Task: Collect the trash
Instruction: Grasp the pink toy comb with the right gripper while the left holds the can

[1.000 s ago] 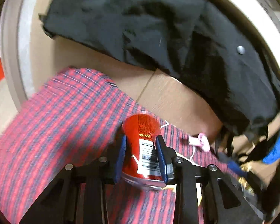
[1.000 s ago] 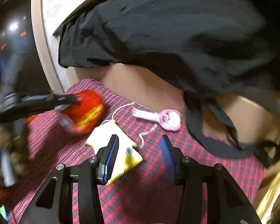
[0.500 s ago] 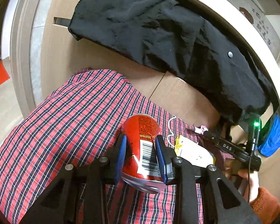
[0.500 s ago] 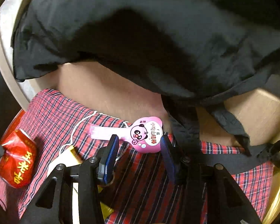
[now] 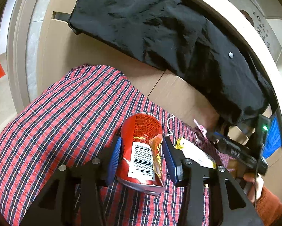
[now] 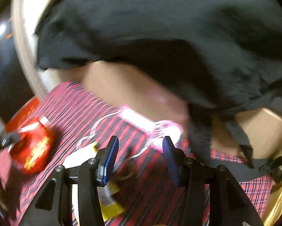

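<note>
A dented red can point(image 5: 141, 130) lies on the red plaid cloth point(image 5: 65, 122) between the fingers of my left gripper point(image 5: 142, 140). Its jaws are opening, and a gap shows beside the right pad, where an orange wrapper scrap point(image 5: 157, 150) sticks to the can. To the right lie a yellow-white packet point(image 5: 193, 154) and a pink tag point(image 5: 199, 126) on a white string. In the blurred right wrist view my right gripper point(image 6: 140, 139) hangs over the cloth, jaws opening with nothing gripped. The pink tag point(image 6: 159, 130) is just ahead, the packet point(image 6: 107, 197) below, and the can point(image 6: 33, 150) at the left.
A black garment point(image 5: 169, 37) covers the far side of the wooden table point(image 5: 178, 98) and hangs close above the right gripper's path point(image 6: 159, 28). A person's hand in an orange sleeve point(image 5: 269, 205) shows at the right. Gold foil point(image 6: 280, 203) sits at the right edge.
The left jaws have spread apart from the can, which now rests on the cloth. The right gripper moved forward from over the yellow packet to the pink tag and is still in motion.
</note>
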Tool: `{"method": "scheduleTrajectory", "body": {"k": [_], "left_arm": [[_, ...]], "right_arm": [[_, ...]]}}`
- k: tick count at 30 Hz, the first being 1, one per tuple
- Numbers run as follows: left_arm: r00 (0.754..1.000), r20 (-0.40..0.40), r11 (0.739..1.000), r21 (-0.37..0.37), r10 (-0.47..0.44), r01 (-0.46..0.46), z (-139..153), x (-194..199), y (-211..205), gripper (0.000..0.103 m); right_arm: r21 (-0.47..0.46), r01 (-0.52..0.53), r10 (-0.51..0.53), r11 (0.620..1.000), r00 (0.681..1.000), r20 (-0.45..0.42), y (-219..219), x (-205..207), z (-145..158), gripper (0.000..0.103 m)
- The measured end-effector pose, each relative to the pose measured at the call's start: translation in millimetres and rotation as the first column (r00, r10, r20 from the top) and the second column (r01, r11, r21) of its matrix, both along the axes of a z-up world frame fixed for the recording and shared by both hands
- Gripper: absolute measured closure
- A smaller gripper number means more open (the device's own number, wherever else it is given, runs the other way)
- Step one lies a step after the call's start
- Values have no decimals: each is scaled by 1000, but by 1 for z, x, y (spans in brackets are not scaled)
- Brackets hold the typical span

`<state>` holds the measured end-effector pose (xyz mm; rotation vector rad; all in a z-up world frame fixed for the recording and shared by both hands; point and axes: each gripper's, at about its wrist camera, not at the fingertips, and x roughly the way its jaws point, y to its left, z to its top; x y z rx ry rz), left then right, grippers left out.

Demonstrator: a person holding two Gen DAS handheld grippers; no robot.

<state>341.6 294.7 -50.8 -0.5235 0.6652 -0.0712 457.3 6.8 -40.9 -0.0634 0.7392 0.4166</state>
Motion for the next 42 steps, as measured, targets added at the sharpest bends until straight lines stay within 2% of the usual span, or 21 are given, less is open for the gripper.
{"method": "scheduleTrajectory", "body": {"k": [3, 6, 8, 10, 12, 14, 18, 19, 21, 24, 28, 30, 32, 34, 35, 38, 42], "left_arm": [[1000, -1, 1000, -14, -6, 6, -1, 1, 1, 56], [1000, 1, 1000, -22, -8, 9, -1, 1, 1, 56], [1000, 1, 1000, -21, -8, 8, -2, 1, 2, 56], [1000, 3, 1000, -18, -10, 10, -1, 1, 1, 56], [1000, 3, 1000, -10, -10, 10, -1, 0, 0, 56], [1000, 1, 1000, -4, -8, 8, -1, 1, -1, 56], [1000, -1, 1000, -11, -8, 8, -1, 1, -1, 56], [1000, -1, 1000, -12, -9, 9, -2, 1, 0, 56], [1000, -3, 1000, -9, -11, 11, -2, 1, 0, 55], [1000, -4, 1000, -11, -18, 18, -2, 2, 0, 55], [1000, -10, 1000, -13, -21, 21, -3, 2, 0, 53], [1000, -15, 1000, -8, -24, 24, -4, 2, -1, 53], [999, -23, 1000, 2, -31, 31, -4, 4, -4, 52], [998, -37, 999, 18, -46, 46, -6, 5, -9, 52], [998, -44, 998, 27, -50, 51, -6, 7, -12, 52], [997, -70, 998, 51, -44, 48, -10, 11, -16, 52], [994, -108, 999, 7, -35, 36, -12, 16, -15, 53]], "right_arm": [[61, 100, -98, 993, 995, -28, -18, 18, -5, 57], [112, 113, -102, 987, 990, -99, -25, 32, -15, 56], [157, 47, -22, 986, 988, -155, -19, 31, -21, 56], [187, -72, 103, 980, 982, -160, -4, 19, -21, 56], [155, -198, 219, 968, 967, -133, 14, 2, -16, 56], [84, -268, 274, 960, 958, -78, 25, -15, -7, 57], [-59, -244, 245, 968, 969, 21, 31, -19, 3, 52], [-66, -215, 217, 974, 976, 22, 30, -12, 3, 51], [-25, -163, 163, 986, 987, -18, 25, 9, 0, 51], [31, -127, 129, 991, 988, -82, 16, 33, -9, 51], [-20, -125, 122, 992, 985, -121, 23, 44, -22, 51], [-64, -136, 129, 989, 986, -105, 27, 41, -21, 51], [-121, -150, 140, 981, 986, -91, 34, 38, -20, 59], [-167, -156, 150, 974, 988, -50, 35, 27, -16, 84], [-157, -158, 153, 975, 987, -44, 33, 22, -13, 88], [-123, -162, 160, 979, 987, -28, 25, 8, -3, 91], [-91, -179, 180, 980, 984, 3, 16, -6, 14, 91]]}}
